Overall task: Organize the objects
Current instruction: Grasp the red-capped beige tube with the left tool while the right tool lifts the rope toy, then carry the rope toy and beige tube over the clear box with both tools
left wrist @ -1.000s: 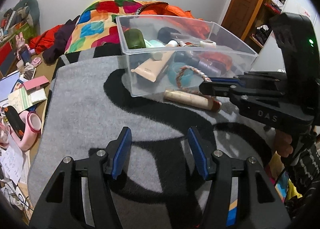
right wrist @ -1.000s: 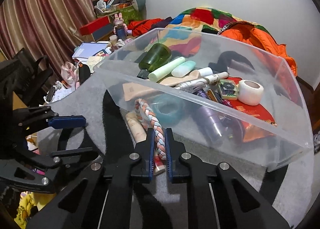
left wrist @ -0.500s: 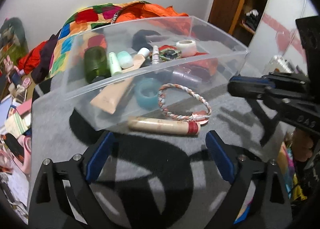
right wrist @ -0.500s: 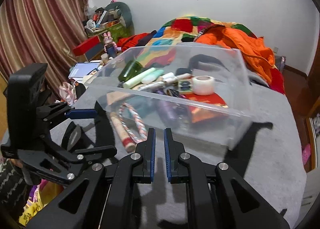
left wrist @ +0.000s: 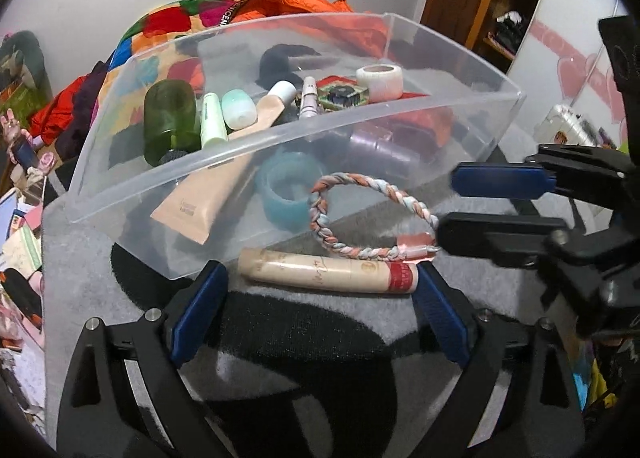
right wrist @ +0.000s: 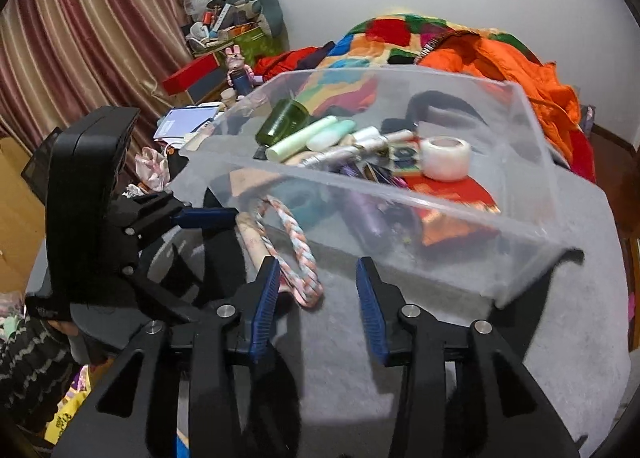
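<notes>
The left claw (left wrist: 320, 300) stands wide open, its blue pads flanking the two ends of a cream cosmetic tube with a red cap (left wrist: 328, 271) without pressing on it. The tube lies on the grey-and-black blanket (left wrist: 100, 286), just beside the near wall of the clear plastic bin (left wrist: 280, 138). The right claw (right wrist: 316, 286) is partly apart and opening. Its left pad sits beside the near end of the braided rope ring (right wrist: 296, 246); the pads do not press on it. The ring leans against the bin's near wall, its near end resting over the tube.

Inside the bin: a green bottle (left wrist: 170, 120), a pale green tube (left wrist: 212, 121), a beige tube (left wrist: 208, 198), a teal tape ring (left wrist: 292, 190), a purple bottle (right wrist: 364, 214), a white tape roll (left wrist: 379, 81). A patchwork quilt (right wrist: 384, 38) and an orange jacket (right wrist: 520, 70) lie at the far side.
</notes>
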A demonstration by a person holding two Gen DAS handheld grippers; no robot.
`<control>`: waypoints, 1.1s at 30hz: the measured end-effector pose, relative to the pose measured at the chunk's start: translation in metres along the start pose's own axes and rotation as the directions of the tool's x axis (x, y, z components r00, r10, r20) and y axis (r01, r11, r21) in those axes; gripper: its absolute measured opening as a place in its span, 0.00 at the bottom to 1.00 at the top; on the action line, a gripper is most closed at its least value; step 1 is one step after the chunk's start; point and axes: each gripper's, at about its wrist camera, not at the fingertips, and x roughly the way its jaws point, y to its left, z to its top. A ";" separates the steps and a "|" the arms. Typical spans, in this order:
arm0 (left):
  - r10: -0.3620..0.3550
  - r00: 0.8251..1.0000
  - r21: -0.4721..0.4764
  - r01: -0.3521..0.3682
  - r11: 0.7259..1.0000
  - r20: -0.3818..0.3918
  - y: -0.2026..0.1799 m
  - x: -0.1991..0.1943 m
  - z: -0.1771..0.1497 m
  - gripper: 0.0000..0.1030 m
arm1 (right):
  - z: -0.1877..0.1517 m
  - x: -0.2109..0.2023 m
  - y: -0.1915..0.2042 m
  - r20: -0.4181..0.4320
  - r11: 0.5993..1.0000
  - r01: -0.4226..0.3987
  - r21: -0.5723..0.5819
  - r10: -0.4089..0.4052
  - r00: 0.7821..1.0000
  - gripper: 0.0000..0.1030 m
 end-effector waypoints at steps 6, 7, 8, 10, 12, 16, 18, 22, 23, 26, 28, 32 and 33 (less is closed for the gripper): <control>-0.007 0.999 -0.002 0.007 1.000 0.035 0.004 -0.007 -0.006 0.81 | 0.011 0.024 0.011 -0.041 1.000 0.010 -0.021 -0.011 0.999 0.33; -0.006 0.999 -0.007 0.006 1.000 0.039 0.005 -0.009 -0.007 0.81 | 0.012 0.027 0.013 -0.042 1.000 0.012 -0.020 -0.013 0.999 0.30; -0.003 0.999 -0.014 0.004 1.000 0.044 0.006 -0.010 -0.009 0.81 | 0.012 0.029 0.014 -0.045 1.000 0.015 -0.024 -0.016 0.999 0.22; -0.008 0.999 -0.029 0.009 1.000 0.048 0.010 -0.013 -0.013 0.81 | 0.012 0.032 0.018 -0.051 0.999 0.015 -0.038 -0.016 0.999 0.15; -0.002 0.998 -0.040 0.004 0.999 0.056 0.013 -0.016 -0.018 0.81 | 0.010 0.034 0.021 -0.049 0.998 0.027 -0.053 -0.029 0.998 0.11; -0.002 0.998 -0.078 0.007 0.997 0.067 0.019 -0.025 -0.024 0.81 | 0.007 0.029 0.018 -0.034 0.999 0.032 -0.037 -0.033 0.999 0.09; 0.003 0.997 -0.099 0.004 0.995 0.075 0.022 -0.030 -0.027 0.81 | 0.006 0.022 0.014 -0.013 0.999 0.033 -0.017 -0.033 0.999 0.08; 0.018 0.995 -0.121 -0.006 0.993 0.097 0.024 -0.041 -0.029 0.81 | 0.006 0.006 0.010 0.028 0.999 0.031 0.013 -0.032 0.999 0.07; 0.018 0.994 -0.126 -0.005 0.992 0.105 0.024 -0.045 -0.028 0.81 | 0.006 0.001 0.009 0.040 0.999 0.032 0.016 -0.032 0.999 0.07; 0.029 0.991 -0.130 -0.012 0.991 0.132 0.022 -0.057 -0.025 0.81 | 0.007 -0.016 0.009 0.078 0.999 0.026 0.027 -0.028 0.997 0.07; 0.038 0.988 -0.126 -0.019 0.992 0.149 0.020 -0.064 -0.022 0.81 | 0.007 -0.029 0.008 0.104 0.999 0.022 0.033 -0.025 0.994 0.07; 0.052 0.981 -0.116 -0.030 0.993 0.187 0.016 -0.077 -0.015 0.81 | 0.010 -0.047 0.010 0.144 0.999 0.022 0.033 -0.027 0.989 0.07; 0.064 0.978 -0.116 -0.041 0.992 0.197 0.015 -0.079 -0.013 0.81 | 0.010 -0.052 0.010 0.157 0.999 0.023 0.034 -0.028 0.987 0.07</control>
